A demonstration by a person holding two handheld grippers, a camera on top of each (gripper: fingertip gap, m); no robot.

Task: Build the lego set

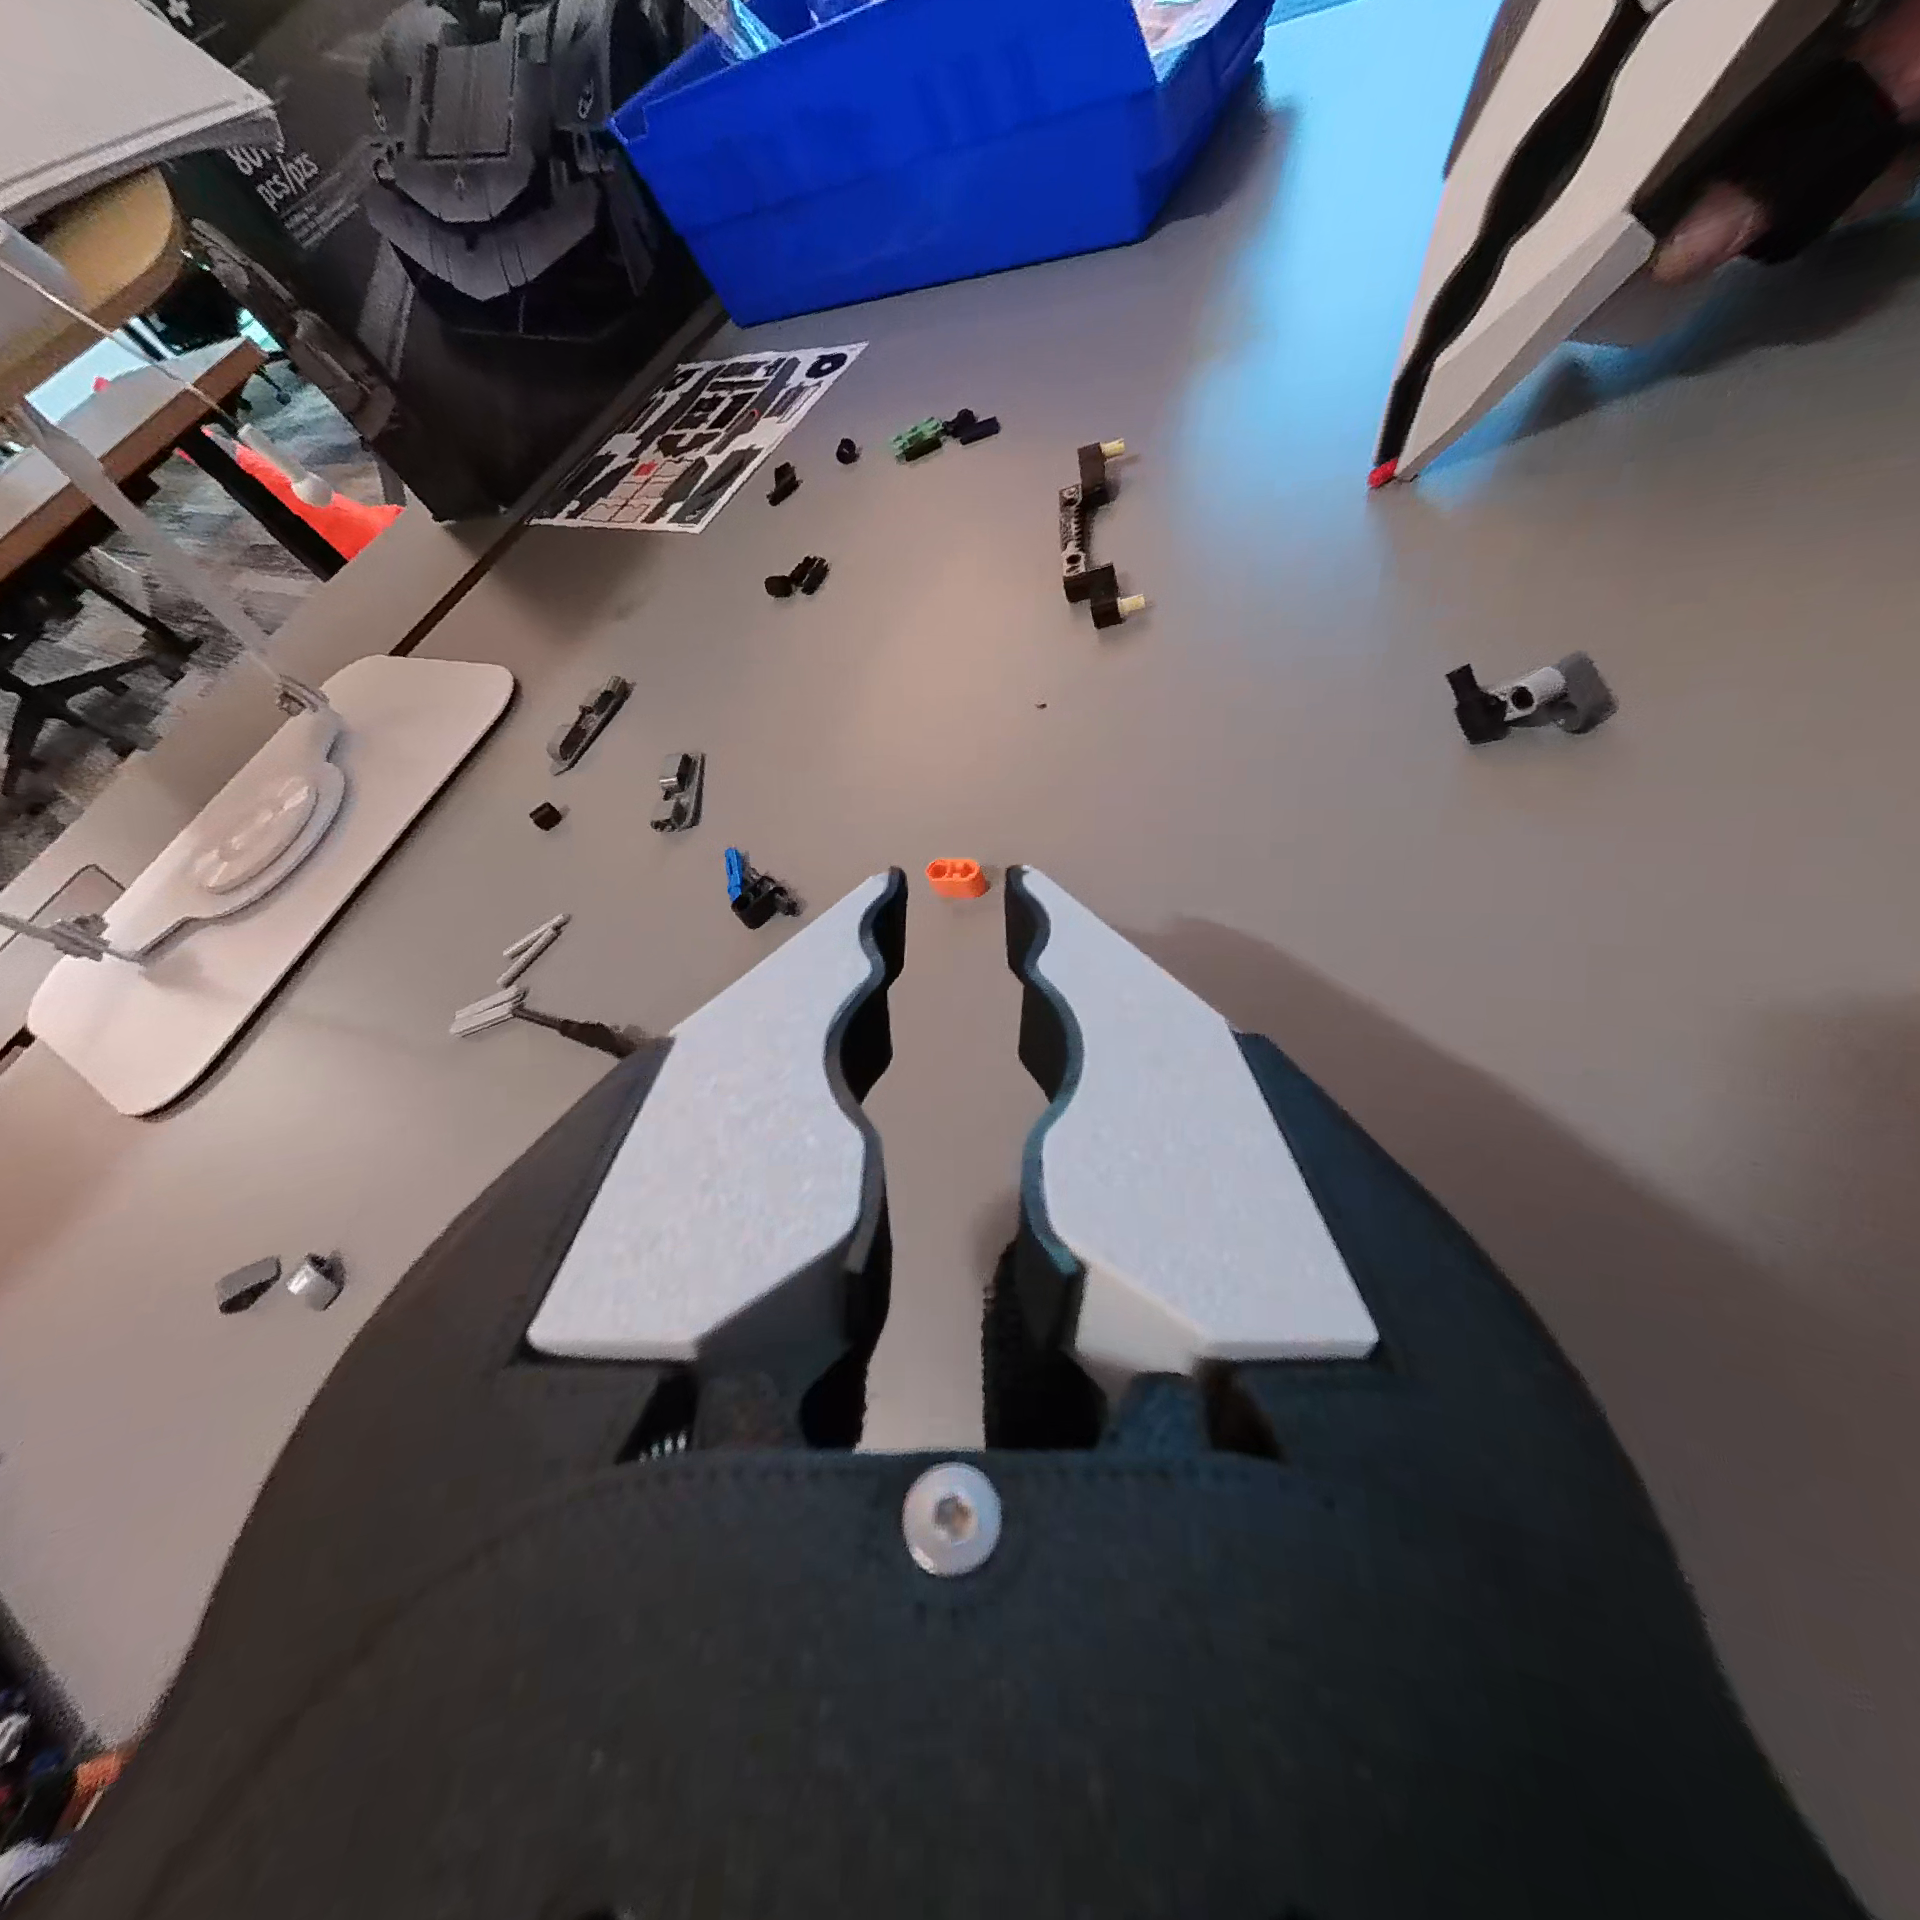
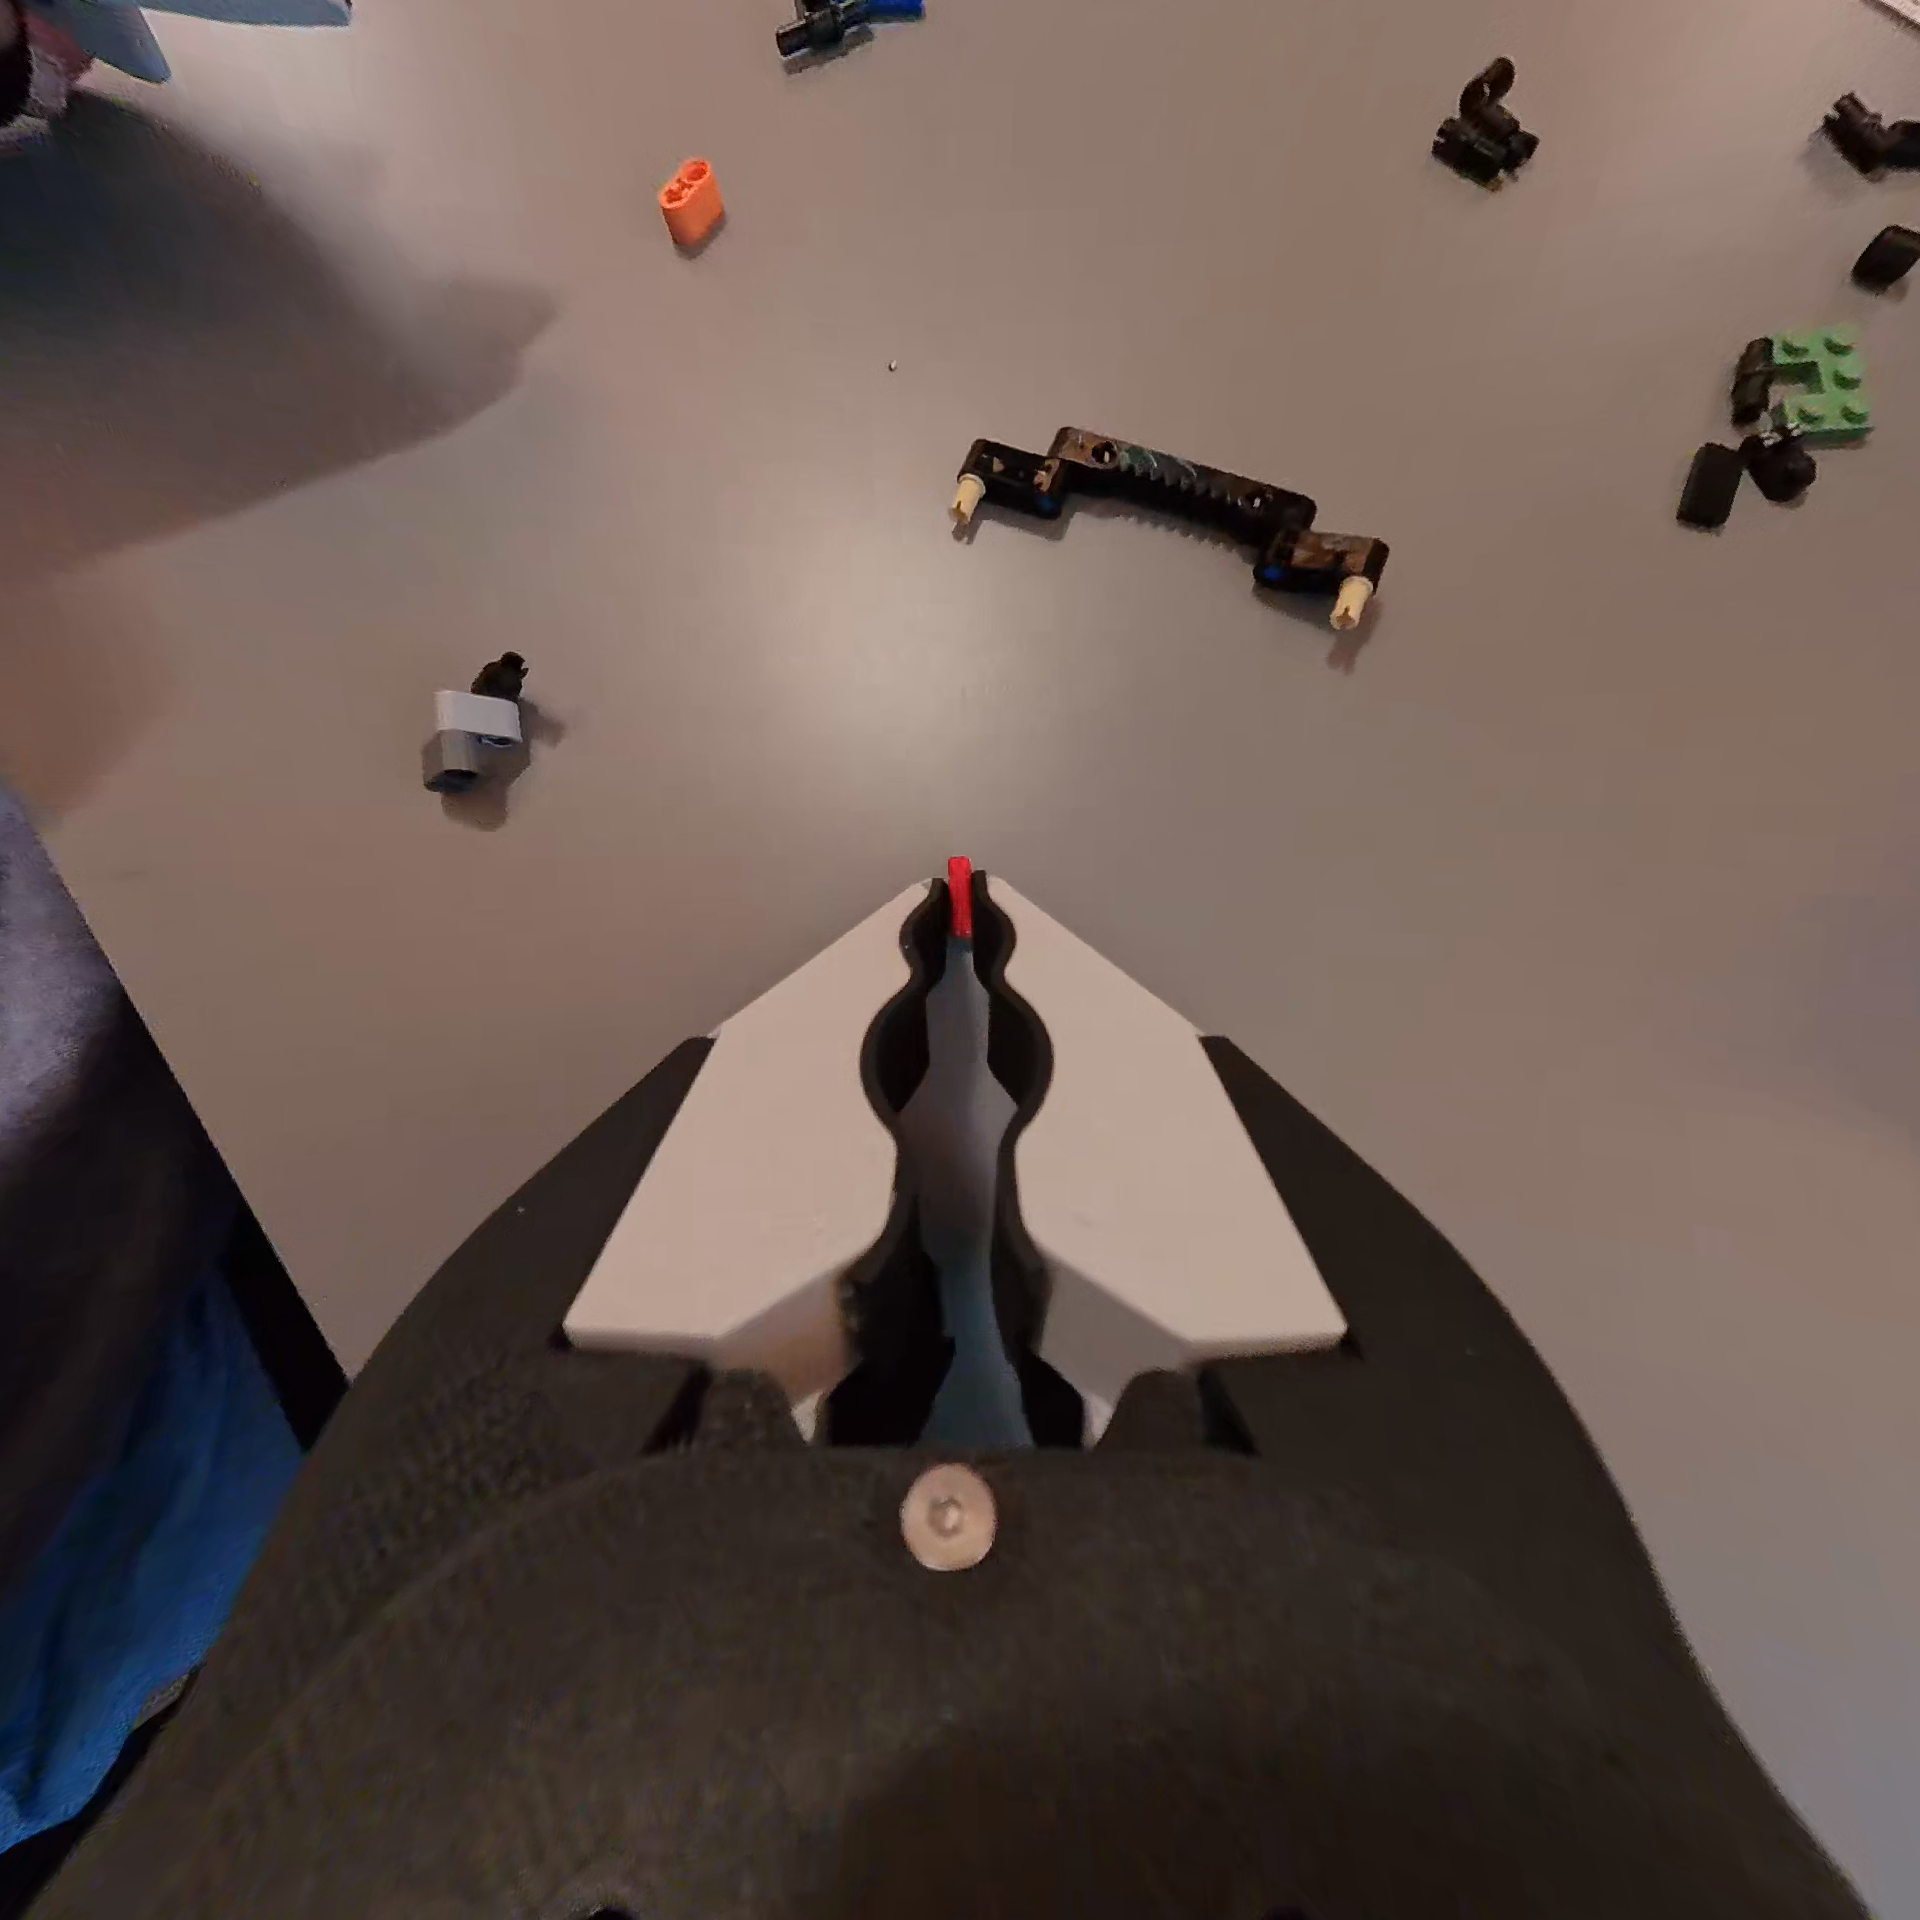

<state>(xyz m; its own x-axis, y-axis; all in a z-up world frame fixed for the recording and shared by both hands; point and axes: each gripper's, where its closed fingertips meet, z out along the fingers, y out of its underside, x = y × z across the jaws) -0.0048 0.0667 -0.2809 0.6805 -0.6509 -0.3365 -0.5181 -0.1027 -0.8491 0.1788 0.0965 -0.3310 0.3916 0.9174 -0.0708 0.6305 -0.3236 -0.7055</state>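
Observation:
My left gripper [image 1: 951, 875] is open and empty, low over the grey table, with a small orange two-hole piece [image 1: 956, 876] just beyond and between its tips. The orange piece also shows in the right wrist view [image 2: 691, 200]. My right gripper [image 2: 958, 881] is shut on a small red pin [image 2: 958, 894] that sticks out past the tips; the gripper shows in the left wrist view [image 1: 1387, 473] at the upper right. A black toothed beam assembly with cream pins [image 2: 1169, 509] lies ahead of the right gripper, also in the left wrist view [image 1: 1091, 540].
A blue bin [image 1: 914, 156] and a dark set box [image 1: 468, 239] stand at the table's far side, with a sticker sheet [image 1: 707, 436] beside them. A grey-and-black sub-assembly [image 1: 1532, 701], a green plate [image 2: 1823, 384] and several small black pieces lie scattered. A white stand base [image 1: 281, 862] sits left. Left tips to right tips: about 20 cm.

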